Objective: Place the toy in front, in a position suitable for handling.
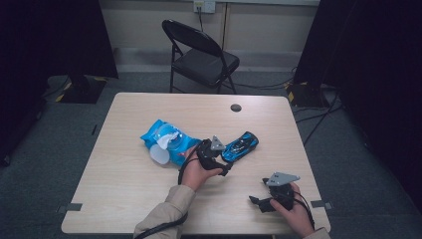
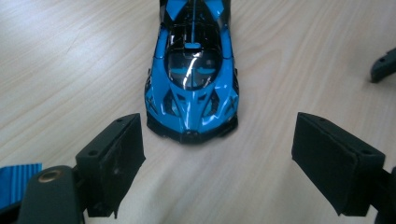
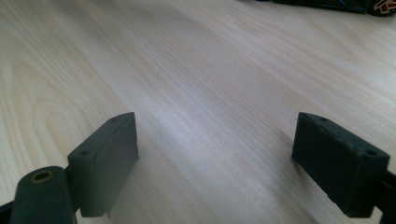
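The left claw (image 2: 217,154) gapes wide just short of the blue toy car (image 2: 192,79) near the surface's (image 1: 129,189) middle; the right claw (image 3: 217,161), wide open and empty, rests toward the near right corner.

The left tongs (image 1: 226,162) are held by the left hand (image 1: 196,169) near the middle of the surface (image 1: 124,189), with the forearm coming up from its near edge. Their jaws stand wide apart. The right tongs (image 1: 258,201) are in the right hand (image 1: 293,211) close to the near right corner of the surface, jaws also spread wide.
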Tool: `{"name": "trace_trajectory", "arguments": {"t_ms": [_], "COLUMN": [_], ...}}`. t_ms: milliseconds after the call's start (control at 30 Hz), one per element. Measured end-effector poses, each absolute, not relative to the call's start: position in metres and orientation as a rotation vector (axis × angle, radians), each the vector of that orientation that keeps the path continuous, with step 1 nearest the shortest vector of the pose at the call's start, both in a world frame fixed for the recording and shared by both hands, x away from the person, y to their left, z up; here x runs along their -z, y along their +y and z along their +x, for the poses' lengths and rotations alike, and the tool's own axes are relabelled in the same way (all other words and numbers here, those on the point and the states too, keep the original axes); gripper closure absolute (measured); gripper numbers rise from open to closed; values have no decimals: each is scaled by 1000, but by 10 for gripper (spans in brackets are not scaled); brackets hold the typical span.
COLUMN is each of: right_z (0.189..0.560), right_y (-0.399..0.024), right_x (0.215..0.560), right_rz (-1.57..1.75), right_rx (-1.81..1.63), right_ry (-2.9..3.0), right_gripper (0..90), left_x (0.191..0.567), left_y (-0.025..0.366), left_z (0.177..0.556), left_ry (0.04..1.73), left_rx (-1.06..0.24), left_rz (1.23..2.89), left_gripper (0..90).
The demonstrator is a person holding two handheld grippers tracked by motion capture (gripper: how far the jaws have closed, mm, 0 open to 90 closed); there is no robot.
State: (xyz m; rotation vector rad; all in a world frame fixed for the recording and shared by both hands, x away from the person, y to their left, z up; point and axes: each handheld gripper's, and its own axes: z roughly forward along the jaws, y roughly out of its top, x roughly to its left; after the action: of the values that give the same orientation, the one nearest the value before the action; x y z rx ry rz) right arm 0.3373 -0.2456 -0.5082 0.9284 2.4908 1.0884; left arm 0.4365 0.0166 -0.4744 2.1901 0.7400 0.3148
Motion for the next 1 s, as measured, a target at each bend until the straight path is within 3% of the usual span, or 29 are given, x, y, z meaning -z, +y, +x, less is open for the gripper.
{"name": "trace_trajectory", "arguments": {"t_ms": [1000], "right_z": [337], "right_y": [-246], "right_x": [508], "right_rz": [933], "right_rx": [-1085], "right_ry": [2488], "right_gripper": [138], "left_x": [488], "left_y": [-16], "left_z": [484], "left_ry": [760], "left_rx": [-303], "left_rz": [2188], "left_gripper": [162]}}
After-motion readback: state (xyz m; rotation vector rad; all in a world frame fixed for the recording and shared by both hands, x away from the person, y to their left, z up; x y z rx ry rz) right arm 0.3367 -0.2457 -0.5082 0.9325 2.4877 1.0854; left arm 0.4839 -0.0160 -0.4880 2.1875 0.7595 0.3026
